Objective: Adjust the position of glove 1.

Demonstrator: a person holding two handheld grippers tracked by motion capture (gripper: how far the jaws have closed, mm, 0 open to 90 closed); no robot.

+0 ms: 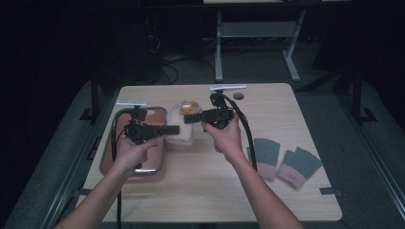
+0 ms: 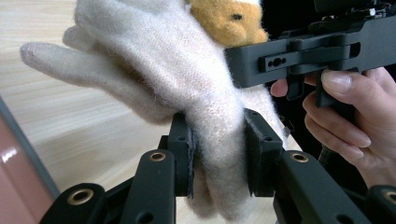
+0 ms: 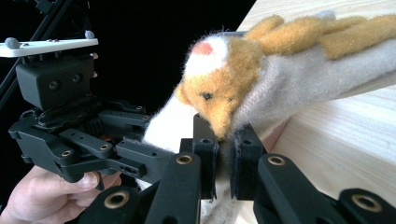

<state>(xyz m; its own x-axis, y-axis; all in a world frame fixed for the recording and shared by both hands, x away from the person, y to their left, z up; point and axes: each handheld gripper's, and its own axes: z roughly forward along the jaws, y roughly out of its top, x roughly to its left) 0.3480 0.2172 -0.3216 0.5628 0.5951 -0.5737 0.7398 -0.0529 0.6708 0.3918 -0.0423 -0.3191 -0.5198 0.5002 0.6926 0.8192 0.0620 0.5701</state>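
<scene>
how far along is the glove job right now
Done: both grips look made. The left gripper is shut on the cream glove, and the right gripper is shut on its edge by the orange animal face. In hand: the glove hangs between them above the table. Left: the grey gloves lie untouched, the pink tray nearby.

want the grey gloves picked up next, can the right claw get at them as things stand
Probably not yet. The path to the grey gloves looks free on the bare table, but the right claw is shut on the cream glove, which the left claw also grips.
</scene>
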